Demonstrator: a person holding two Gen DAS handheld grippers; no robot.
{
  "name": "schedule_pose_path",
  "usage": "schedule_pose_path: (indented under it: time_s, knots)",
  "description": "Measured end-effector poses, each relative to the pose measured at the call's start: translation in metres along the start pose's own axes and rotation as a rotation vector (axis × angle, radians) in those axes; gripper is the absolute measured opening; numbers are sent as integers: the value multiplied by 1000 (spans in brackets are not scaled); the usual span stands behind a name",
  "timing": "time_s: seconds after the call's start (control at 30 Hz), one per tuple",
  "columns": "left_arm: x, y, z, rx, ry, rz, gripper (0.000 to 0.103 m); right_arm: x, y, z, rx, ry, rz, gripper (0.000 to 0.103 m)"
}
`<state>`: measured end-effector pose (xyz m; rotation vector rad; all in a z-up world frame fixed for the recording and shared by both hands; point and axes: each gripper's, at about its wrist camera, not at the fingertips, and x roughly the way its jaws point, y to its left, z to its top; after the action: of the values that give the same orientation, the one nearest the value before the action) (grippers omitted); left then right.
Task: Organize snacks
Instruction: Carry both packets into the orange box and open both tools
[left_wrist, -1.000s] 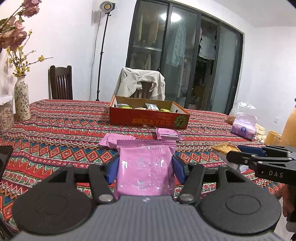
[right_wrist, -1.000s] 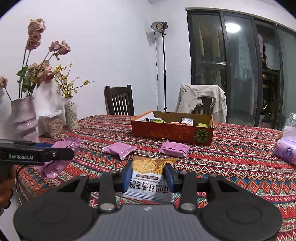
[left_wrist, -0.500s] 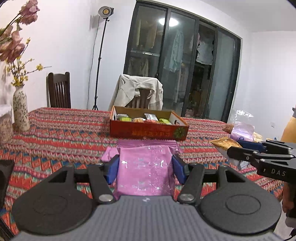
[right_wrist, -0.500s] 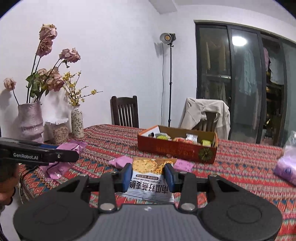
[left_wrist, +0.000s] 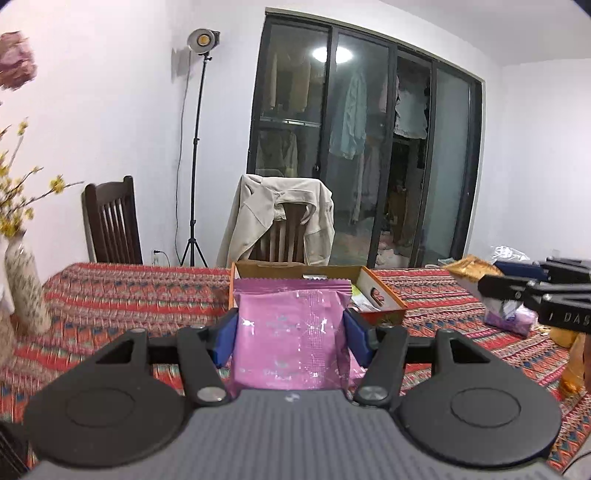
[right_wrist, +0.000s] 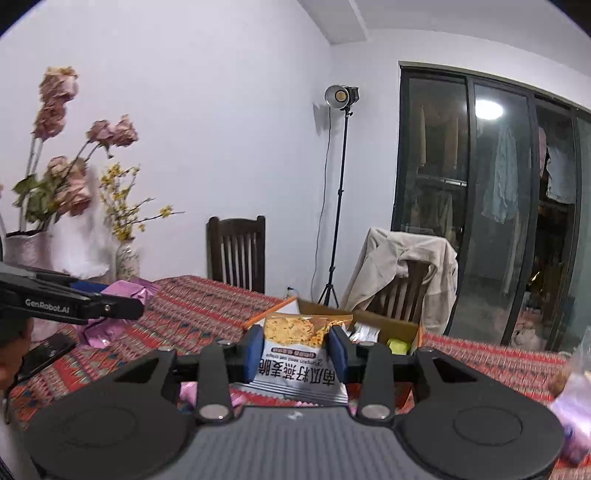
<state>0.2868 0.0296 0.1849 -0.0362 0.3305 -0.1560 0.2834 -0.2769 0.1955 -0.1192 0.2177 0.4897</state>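
The left gripper (left_wrist: 291, 330) is clamped on a pink snack packet (left_wrist: 291, 332), its blue pads pressed against both sides; the packet is held above the patterned tablecloth (left_wrist: 129, 295), in front of the open cardboard box (left_wrist: 380, 295) – other snacks lie inside the box; the right gripper (right_wrist: 297, 350) is clamped on a white-and-orange cracker packet (right_wrist: 301, 350), also lifted clear of the cloth, with the same box just behind it; a chair draped with a beige jacket (left_wrist: 280, 218) stands beyond the table – a lamp on a tripod (left_wrist: 199, 147) stands by the wall
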Motion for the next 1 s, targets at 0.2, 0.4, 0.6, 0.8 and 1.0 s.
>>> schedule_pose_path:
  time_s: [0.2,0.4,0.6,0.8,1.0]
  knots:
    - [54,19,40,30,23,0,61,60,-33,31,8,28,44,38]
    - [138,41,71,17,80,20,61,141,-60,51,27,85,87,38]
    - [226,54,75,-3,163,6,61,227,-77,53,69,146,104,38]
    - [301,59,48,-43,267,-6,61,320,-87,23,152,252,135,38]
    - [333,62,25,-41,317,-27,61,374,-76,-23,180,356,167,38]
